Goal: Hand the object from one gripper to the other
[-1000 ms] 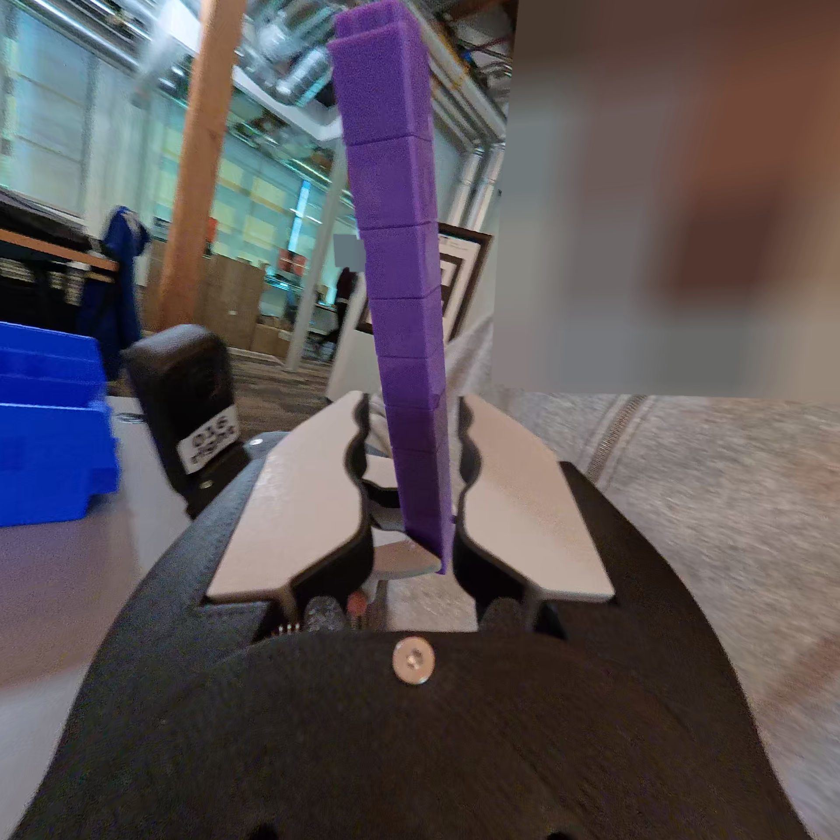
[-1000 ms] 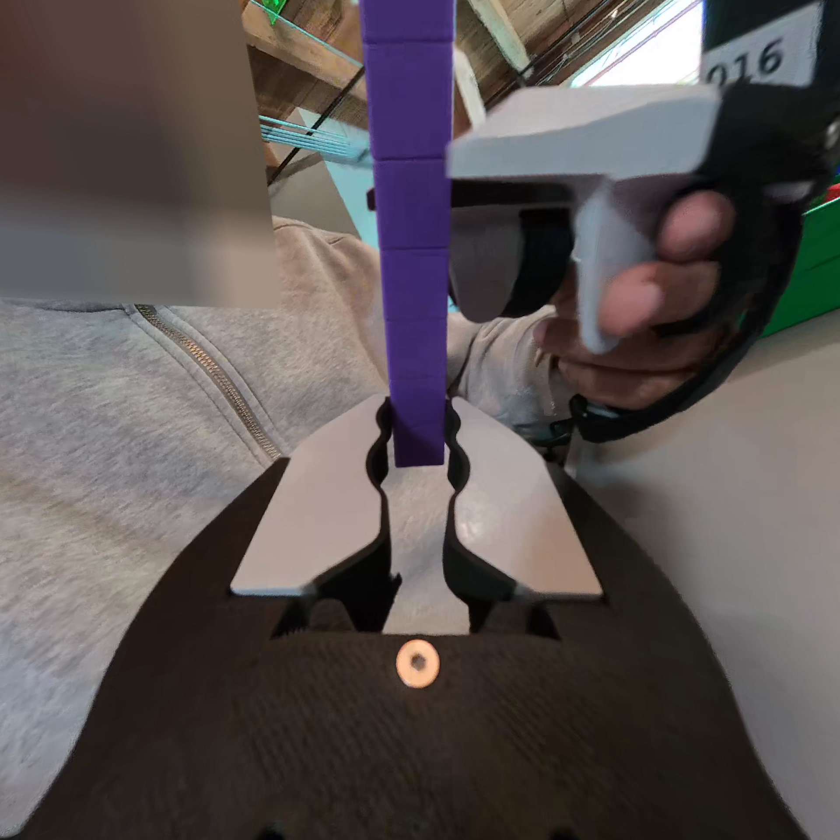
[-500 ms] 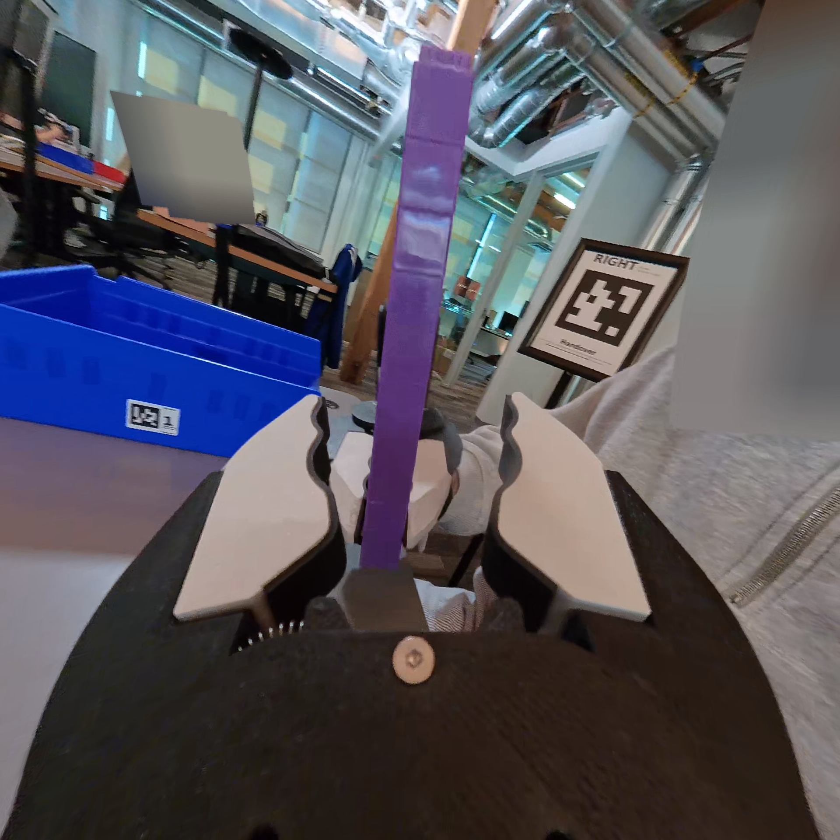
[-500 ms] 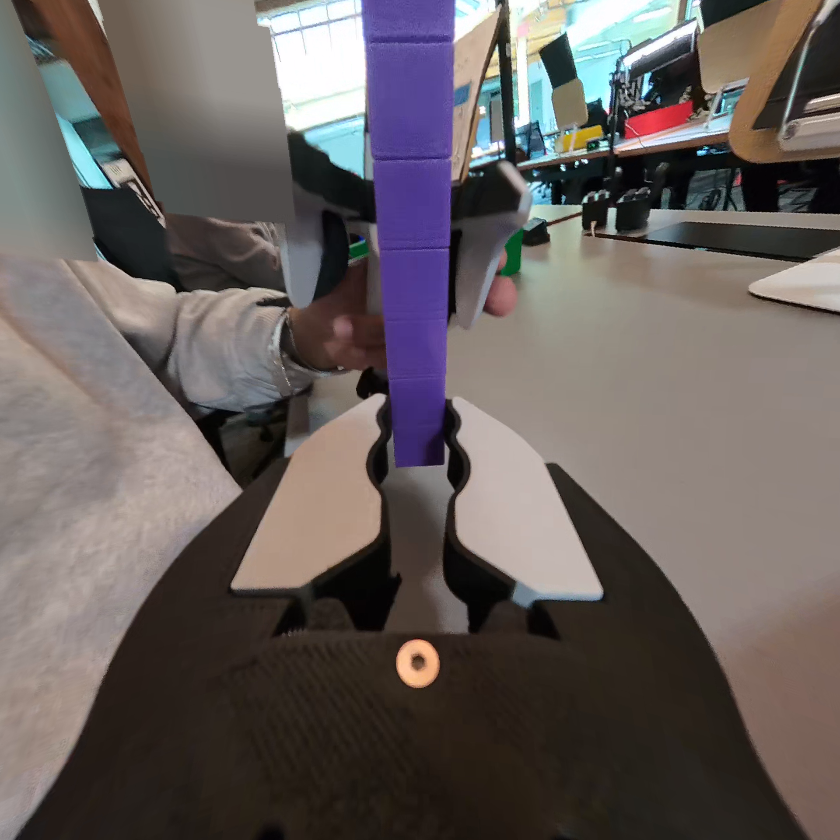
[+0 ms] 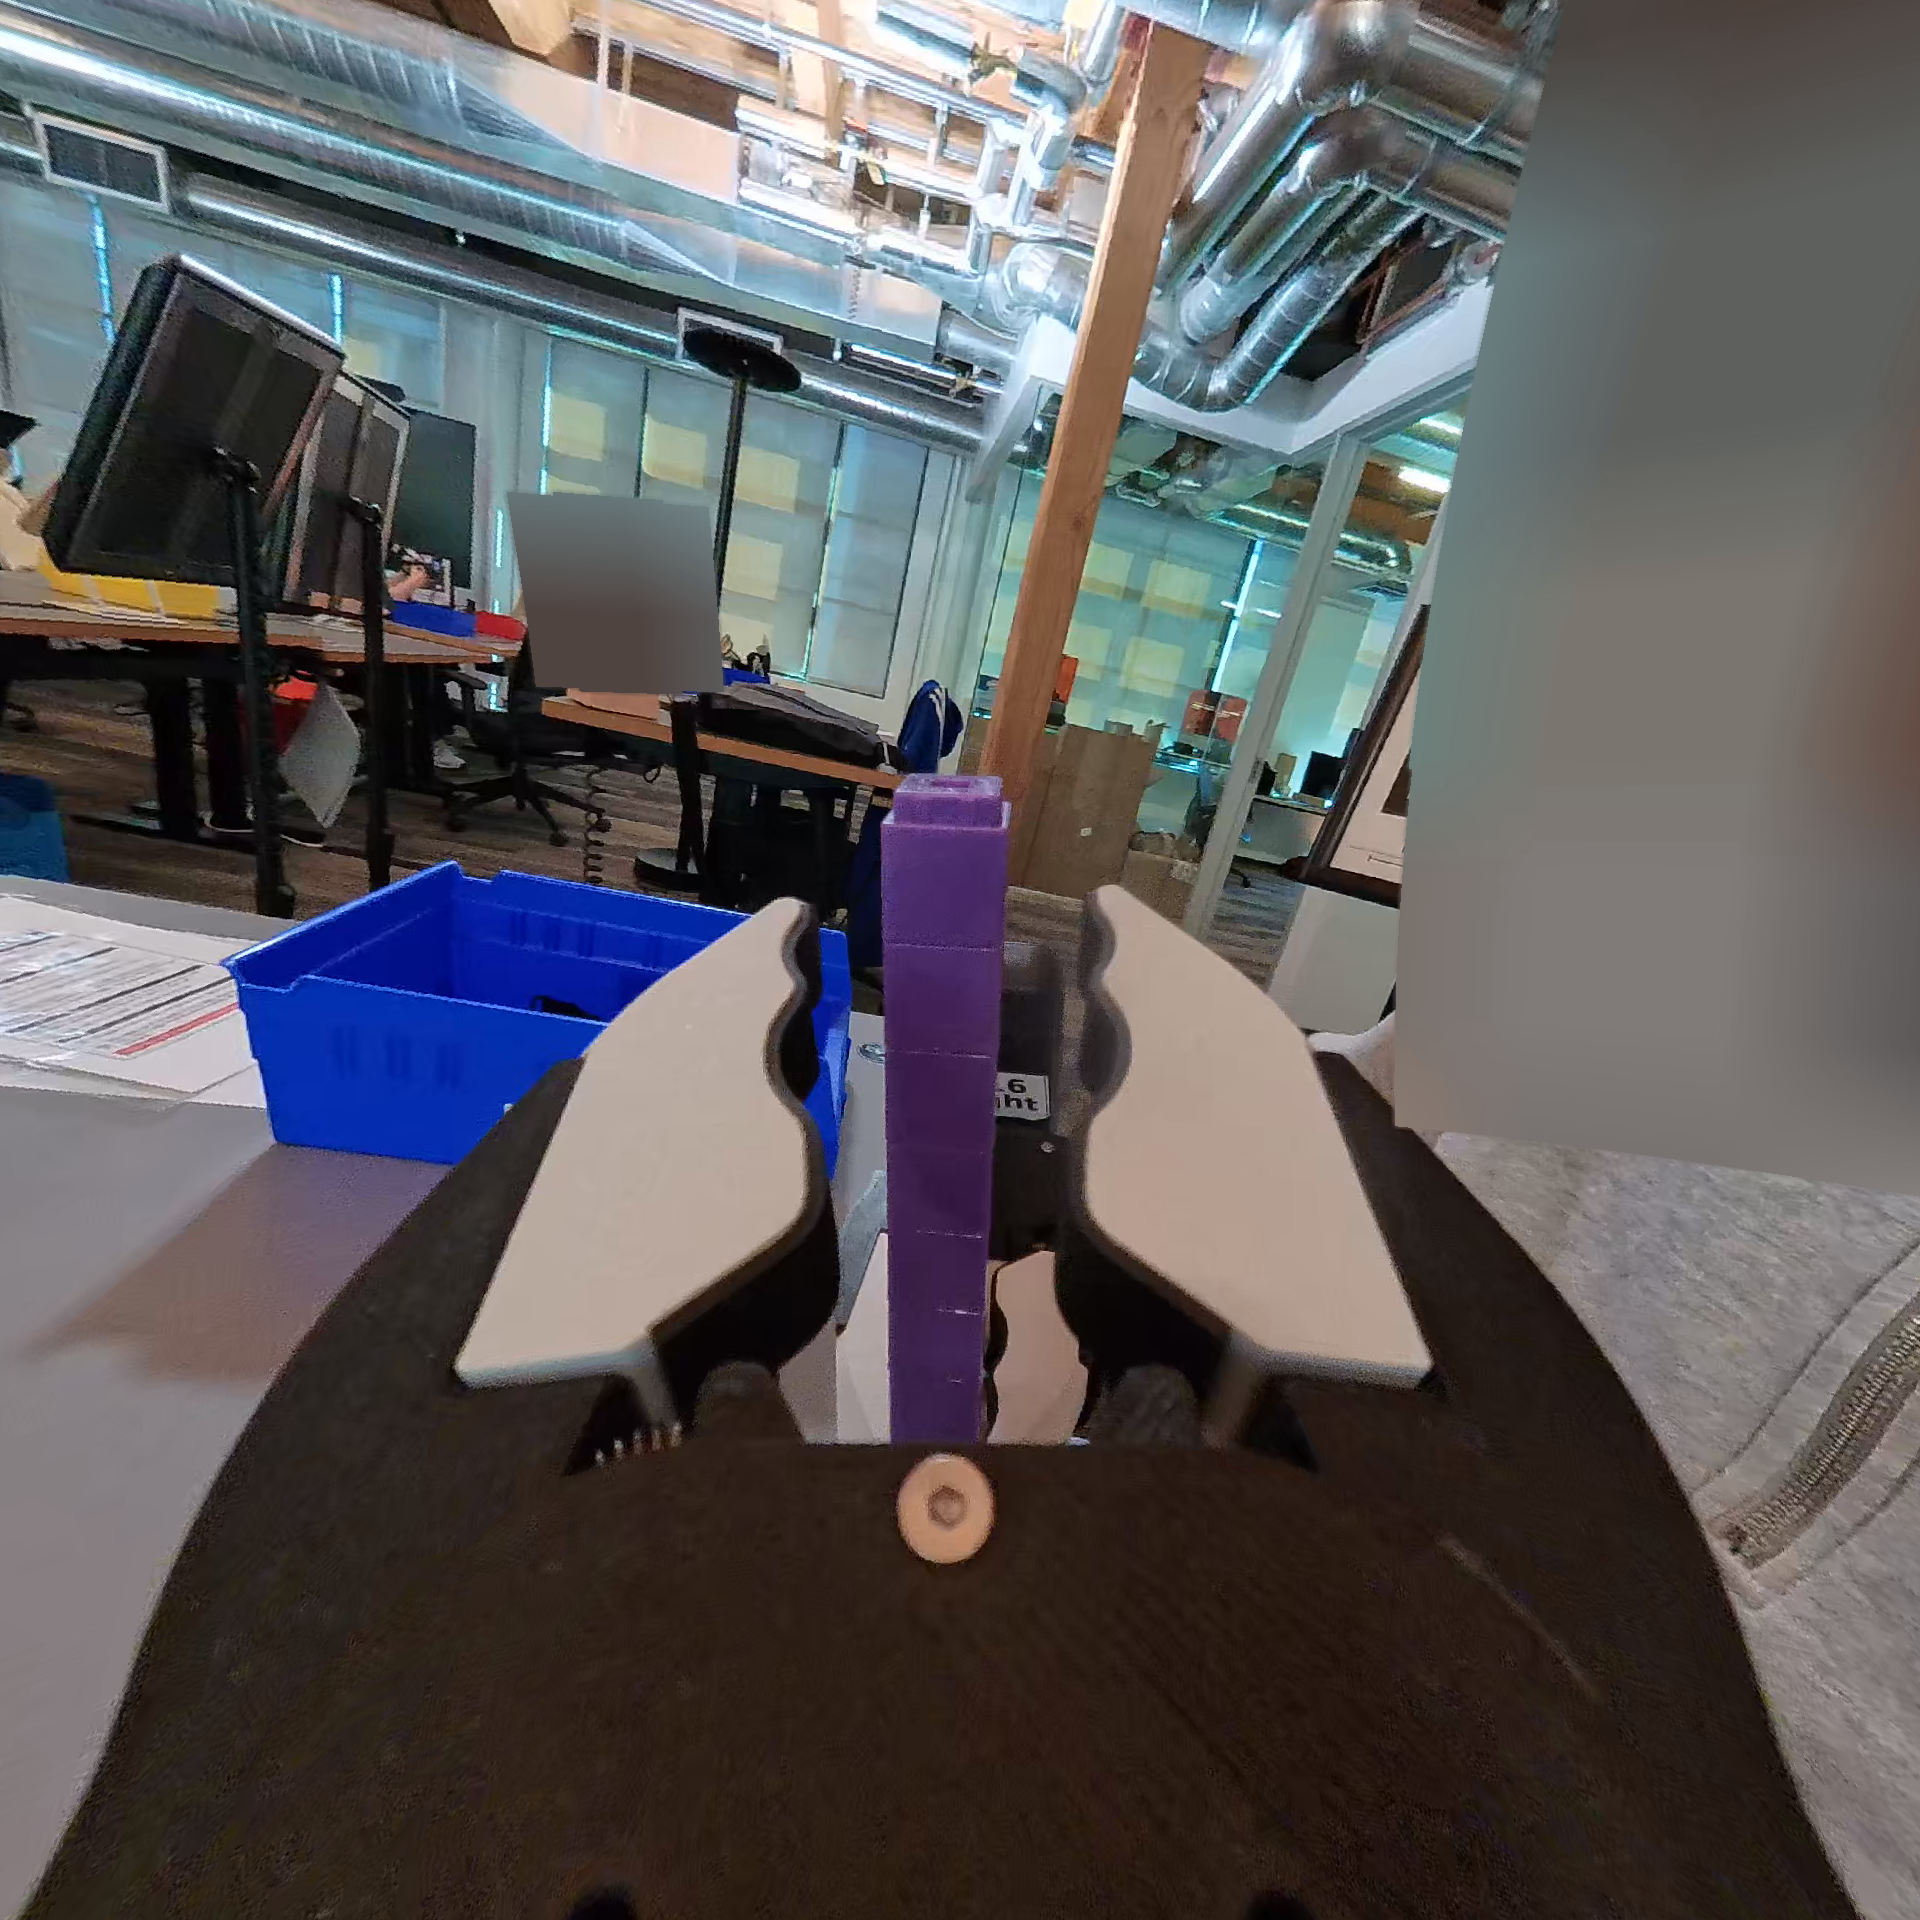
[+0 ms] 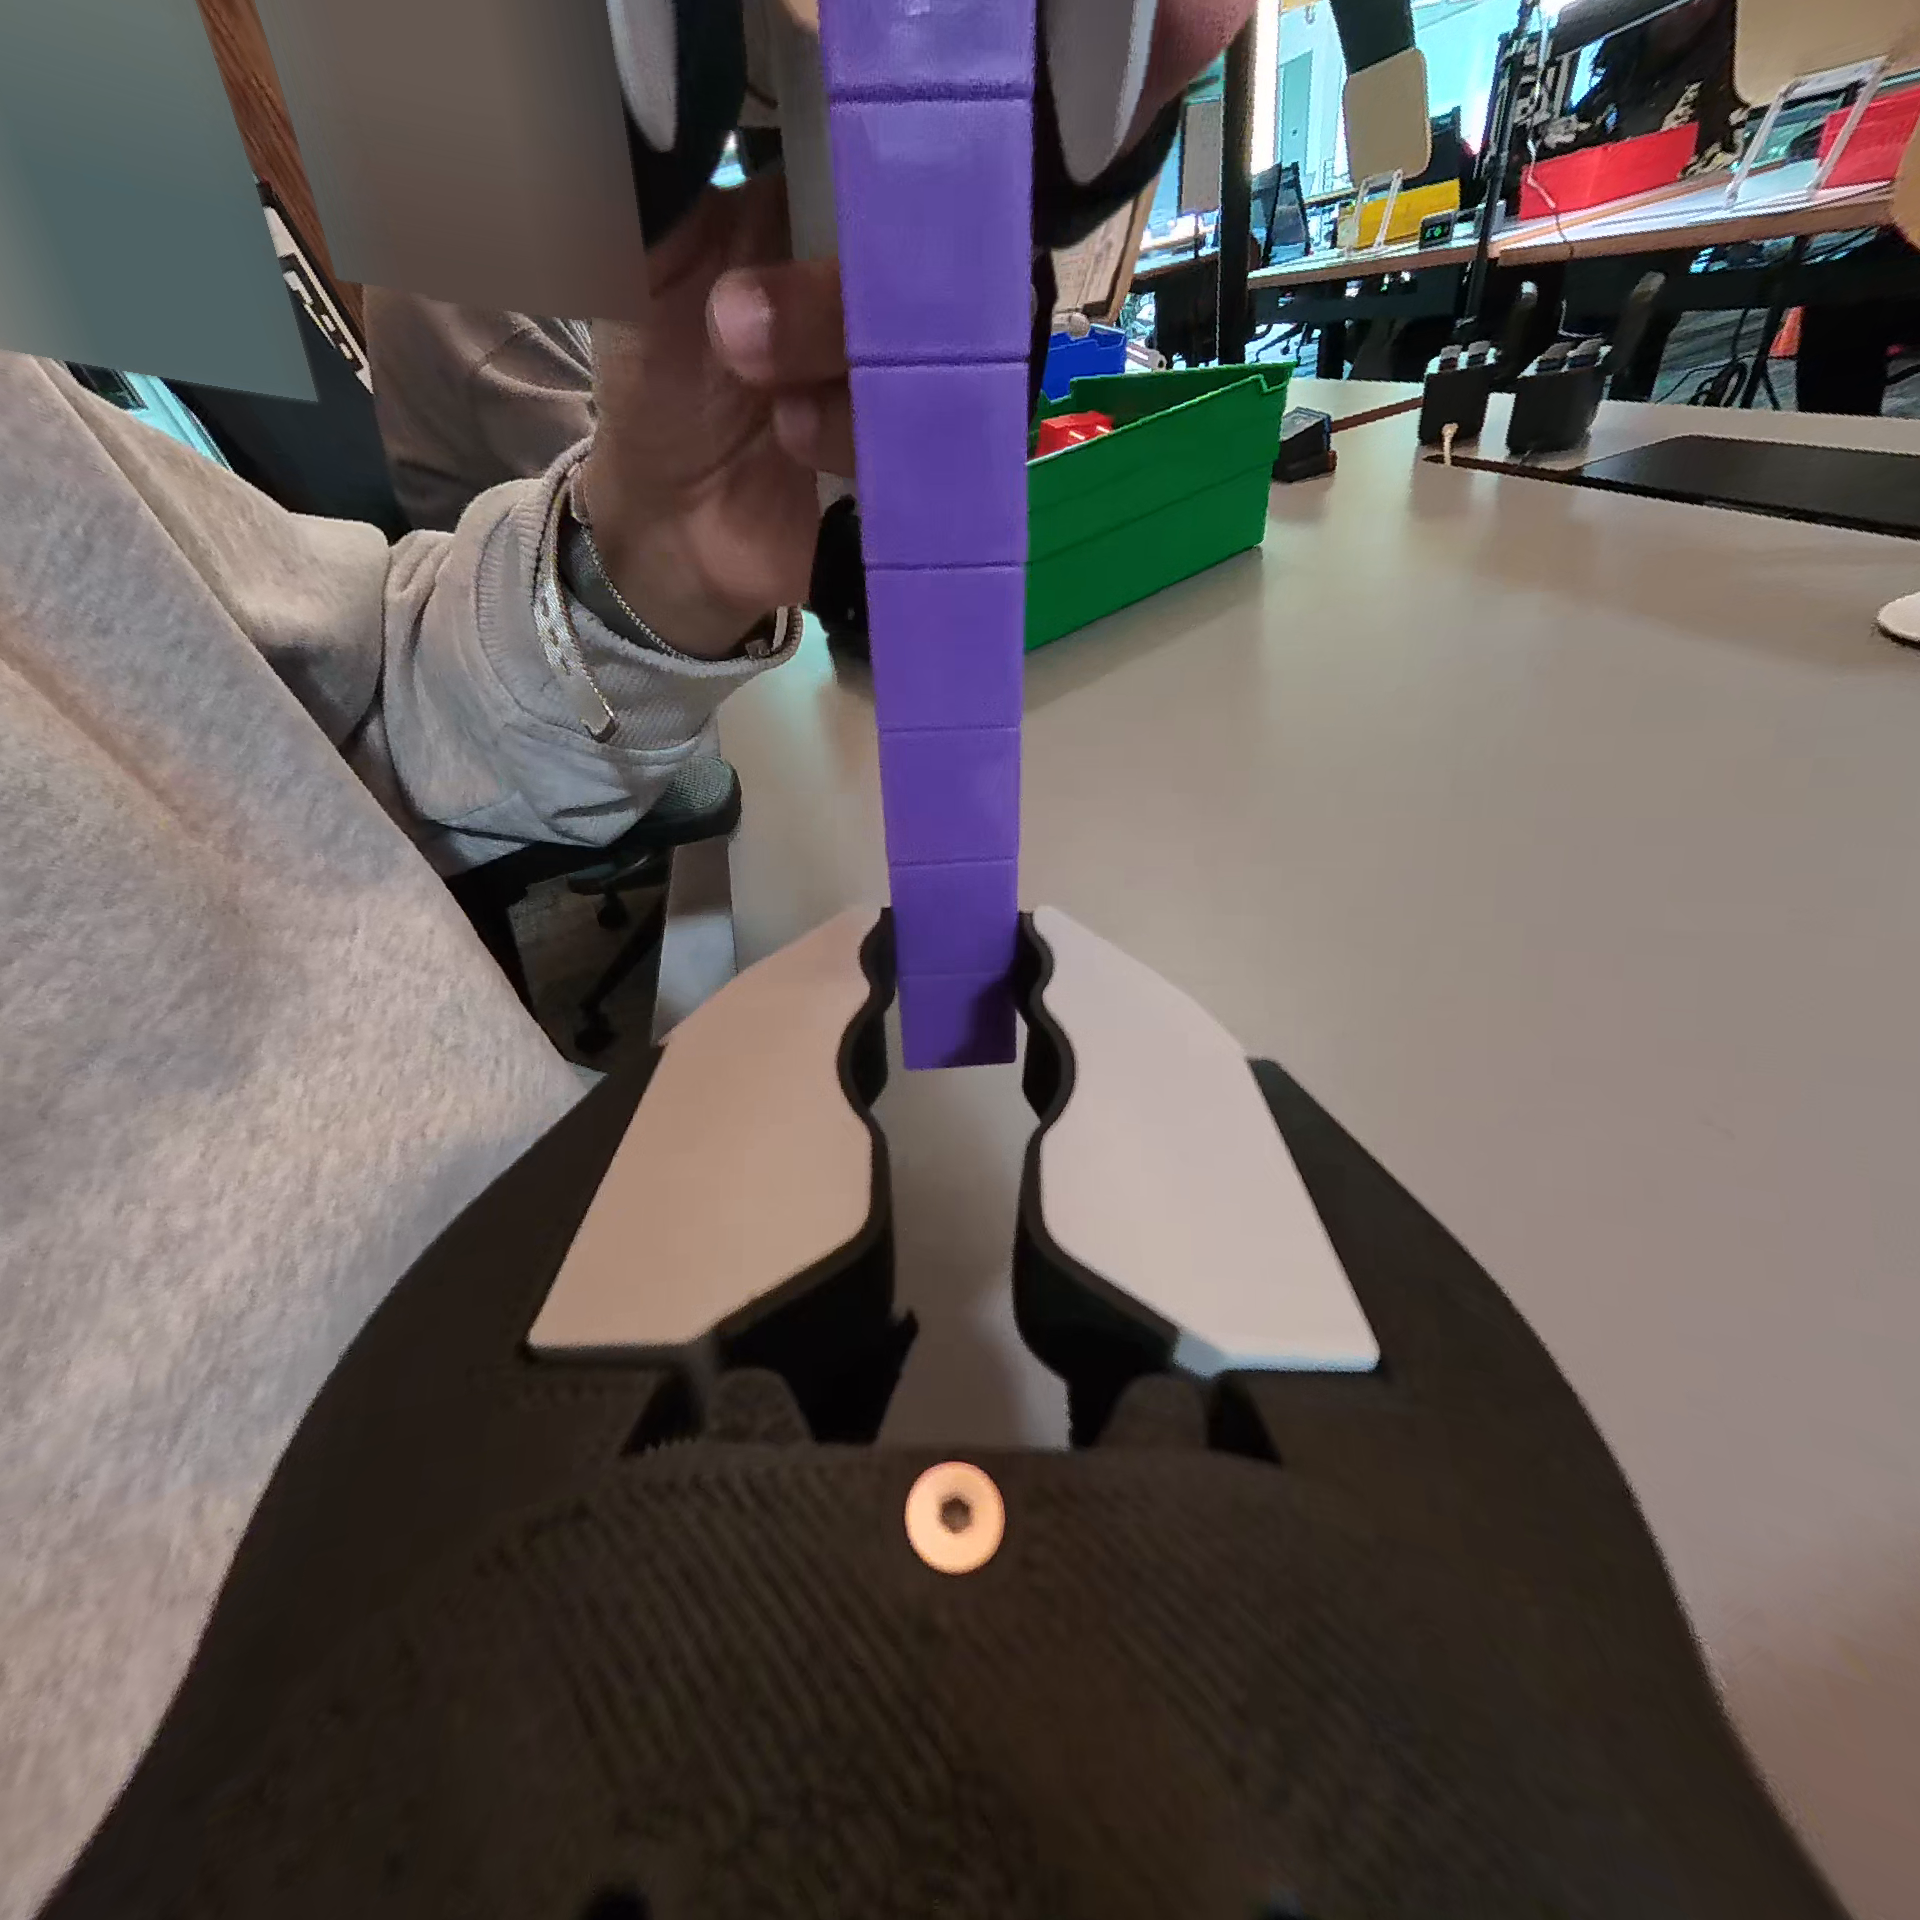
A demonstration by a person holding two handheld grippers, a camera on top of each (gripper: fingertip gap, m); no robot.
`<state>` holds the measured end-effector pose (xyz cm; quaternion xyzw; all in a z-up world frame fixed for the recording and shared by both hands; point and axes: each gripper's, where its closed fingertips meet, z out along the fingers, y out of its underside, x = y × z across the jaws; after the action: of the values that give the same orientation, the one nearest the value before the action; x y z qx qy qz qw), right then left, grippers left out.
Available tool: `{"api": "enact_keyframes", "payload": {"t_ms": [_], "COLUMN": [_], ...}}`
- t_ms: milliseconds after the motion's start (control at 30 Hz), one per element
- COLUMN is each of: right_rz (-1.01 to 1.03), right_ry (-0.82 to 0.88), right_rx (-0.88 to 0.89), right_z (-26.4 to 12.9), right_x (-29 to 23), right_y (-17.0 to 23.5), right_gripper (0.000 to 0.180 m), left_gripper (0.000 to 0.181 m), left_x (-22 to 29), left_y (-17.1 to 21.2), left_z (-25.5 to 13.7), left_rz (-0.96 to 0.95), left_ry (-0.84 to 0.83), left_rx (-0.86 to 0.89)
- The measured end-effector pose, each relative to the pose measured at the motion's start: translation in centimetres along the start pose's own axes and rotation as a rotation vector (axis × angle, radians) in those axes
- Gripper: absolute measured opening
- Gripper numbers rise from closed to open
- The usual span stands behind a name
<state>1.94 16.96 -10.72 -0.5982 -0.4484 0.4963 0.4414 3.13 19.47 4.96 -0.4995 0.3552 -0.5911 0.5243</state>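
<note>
While right tongs (image 6: 956, 935) clamp purple bar (image 6: 940, 520), left tongs (image 5: 945, 987) gape

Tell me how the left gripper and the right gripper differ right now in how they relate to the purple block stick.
The left gripper is open, its fingers spread clear of the purple block stick on both sides; the right gripper is shut on the stick's end. The left gripper's fingers flank the stick along its length; the right gripper's fingers pinch only its last segments at their tips. Both have grey fingers on black bodies.
</note>
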Motion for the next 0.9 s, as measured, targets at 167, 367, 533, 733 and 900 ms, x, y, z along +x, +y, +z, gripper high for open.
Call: {"api": "enact_keyframes", "payload": {"t_ms": [167,367,533,733,900], "right_rz": [0.005,0.075,0.058,0.022,-0.021], "right_ry": [0.002,-0.021,0.030,0.091,0.082], "right_rx": [-0.004,0.025,0.107,0.211,0.229], "right_z": [0.2,-0.1,-1.2,-2.5,-2.4], "right_x": [-0.1,0.3,1.4,1.8,0.8], "right_y": [0.2,-0.1,-1.6,-3.6,-4.3], "right_gripper": [0.022,0.040,0.049,0.050,0.047], "left_gripper": [0.022,0.021,0.021,0.021,0.021], "left_x": [-0.1,-0.5,-0.6,-1.0,-1.1], "left_y": [0.0,0.1,0.3,1.9,3.6], "left_z": [-0.3,-0.4,-0.4,0.0,0.7], "left_rz": [-0.023,-0.003,0.009,-0.027,-0.070], "left_ry": [0.006,-0.022,-0.027,-0.029,-0.019], "left_rx": [-0.009,-0.023,-0.035,-0.061,-0.084]}}
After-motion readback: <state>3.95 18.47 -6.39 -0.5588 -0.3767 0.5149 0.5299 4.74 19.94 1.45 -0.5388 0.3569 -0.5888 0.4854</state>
